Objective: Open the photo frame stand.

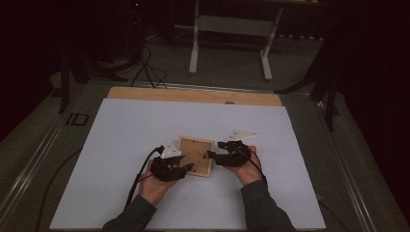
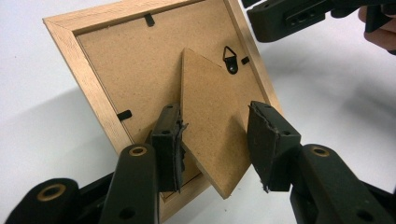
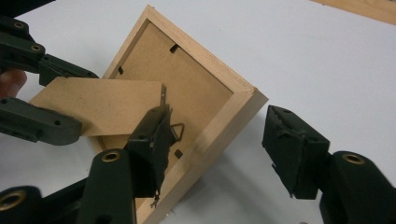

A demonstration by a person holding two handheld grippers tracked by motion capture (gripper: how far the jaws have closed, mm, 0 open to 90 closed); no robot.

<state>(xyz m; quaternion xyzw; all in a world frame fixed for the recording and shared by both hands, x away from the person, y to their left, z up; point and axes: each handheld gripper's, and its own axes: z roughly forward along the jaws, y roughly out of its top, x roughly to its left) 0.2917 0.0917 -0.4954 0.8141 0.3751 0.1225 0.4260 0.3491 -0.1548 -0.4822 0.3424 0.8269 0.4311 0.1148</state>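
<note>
Your left gripper (image 1: 189,167) and right gripper (image 1: 211,154) flank the wooden picture frame (image 1: 196,155) near the white tabletop's (image 1: 121,145) middle; left jaws straddle the stand flap (image 2: 212,121) unpinched, right jaws gape around the frame's edge (image 3: 219,135)—steady it, then close gently.

- the place reads as a lab or recording studio rather than a home.
- a white board (image 1: 145,145) covers the work table, with a strip of bare wood (image 1: 193,95) along its 12 o'clock edge.
- metal rails (image 1: 29,164) frame the table at 9 and 3 o'clock, like a test rig.
- black stand legs (image 1: 65,82) rise at 10 o'clock and 2 o'clock.
- black cables (image 1: 145,67) run over a grey carpeted floor (image 1: 232,72) at 11 o'clock.
- a white table frame (image 1: 232,29) stands on that floor at 12 o'clock.
- the surroundings are dark, with a small red light (image 1: 137,4) glowing at 11 o'clock.
</note>
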